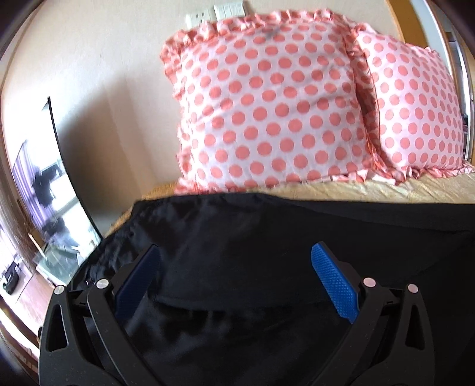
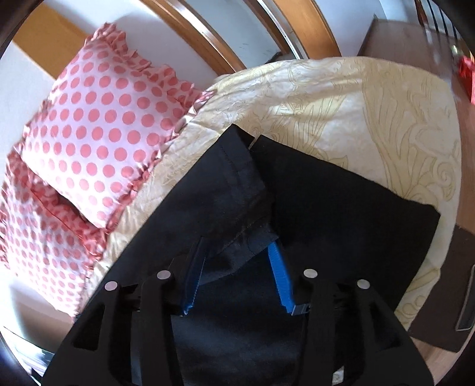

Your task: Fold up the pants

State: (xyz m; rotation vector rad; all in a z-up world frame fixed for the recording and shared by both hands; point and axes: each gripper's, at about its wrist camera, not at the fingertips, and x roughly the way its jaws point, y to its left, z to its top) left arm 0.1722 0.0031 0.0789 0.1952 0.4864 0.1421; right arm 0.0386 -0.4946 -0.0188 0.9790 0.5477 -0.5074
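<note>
Pants (image 1: 252,267): black, matte woven cloth, softly creased, spread flat on the bed. Right wrist view shows the pants (image 2: 341,207) with two hemmed leg ends pointing toward the far side of the bed, one overlapping the other, a stitched hem line visible.

Left gripper (image 1: 236,282): black arms, blue dimpled pads (image 1: 335,285), fingers wide apart above the pants. Nothing between them; whether the tips touch the cloth cannot be told.

Right gripper (image 2: 237,273): fingers partly apart, blue ridged pads (image 2: 280,279) on either side of a loose flap of the pants. The flap lies between them; firm contact on both sides cannot be told.

Bedspread (image 2: 326,98): cream-yellow, satin-like sheen, quilted with swirling leaf outlines, lightly wrinkled; it lies under the pants.

Pillows (image 1: 267,104): two, white with coral polka dots and ruffled edges, propped side by side beyond the pants at the head of the bed.

Wall (image 1: 104,74) behind the pillows: plain cream, with white outlets (image 1: 216,13) above them. Mirror (image 1: 50,213) left of the pants. Wooden door frame (image 2: 207,32) beyond the bedspread.
</note>
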